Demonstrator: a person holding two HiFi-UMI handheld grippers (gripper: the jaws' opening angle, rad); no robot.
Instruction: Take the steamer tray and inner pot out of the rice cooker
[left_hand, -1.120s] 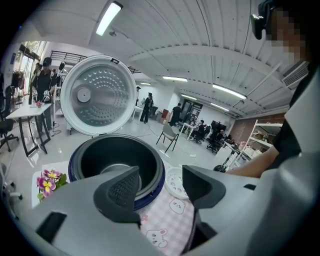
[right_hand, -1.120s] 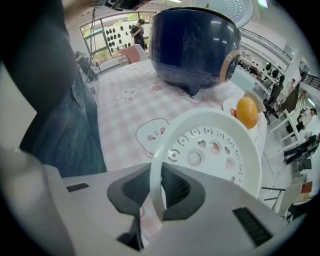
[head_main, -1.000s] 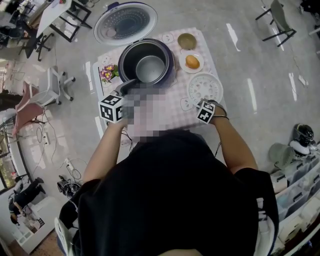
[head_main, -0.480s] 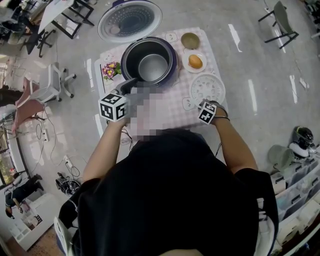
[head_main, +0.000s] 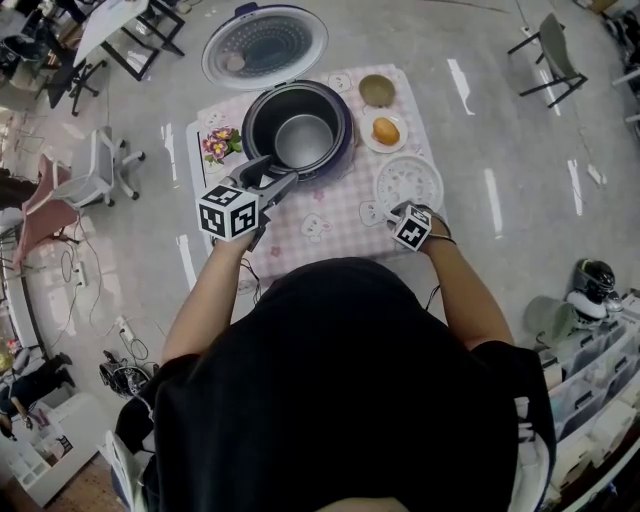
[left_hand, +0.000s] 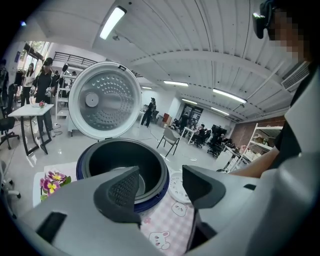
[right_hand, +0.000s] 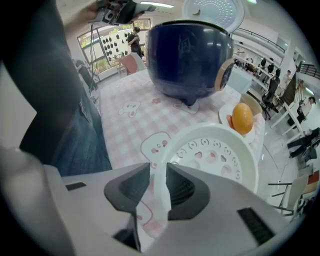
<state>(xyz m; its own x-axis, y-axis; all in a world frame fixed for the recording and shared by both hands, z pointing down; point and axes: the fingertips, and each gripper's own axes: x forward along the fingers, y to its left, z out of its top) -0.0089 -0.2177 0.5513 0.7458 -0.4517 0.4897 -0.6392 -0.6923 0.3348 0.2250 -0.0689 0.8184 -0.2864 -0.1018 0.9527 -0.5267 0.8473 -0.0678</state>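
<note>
The dark blue rice cooker (head_main: 340, 150) stands open at the back of the checked cloth. Its metal inner pot (head_main: 303, 140) sits inside, and the lid (head_main: 265, 45) is tipped back. The white perforated steamer tray (head_main: 408, 180) lies on the cloth to the cooker's right. My right gripper (head_main: 397, 212) points down at the tray's near rim (right_hand: 161, 170). Its jaws have just been opening, and the rim stands between them without being pinched. My left gripper (head_main: 275, 178) hangs open and empty in front of the cooker (left_hand: 100, 155).
An orange (head_main: 385, 130) on a small plate and a brown bowl (head_main: 377, 89) stand behind the tray. A small flower bunch (head_main: 214, 146) sits left of the cooker. The table is small, its edges are close, and chairs stand around it on the floor.
Both grippers keep nearly the same places. The tray lies on the cloth beside the cooker in all three frames.
</note>
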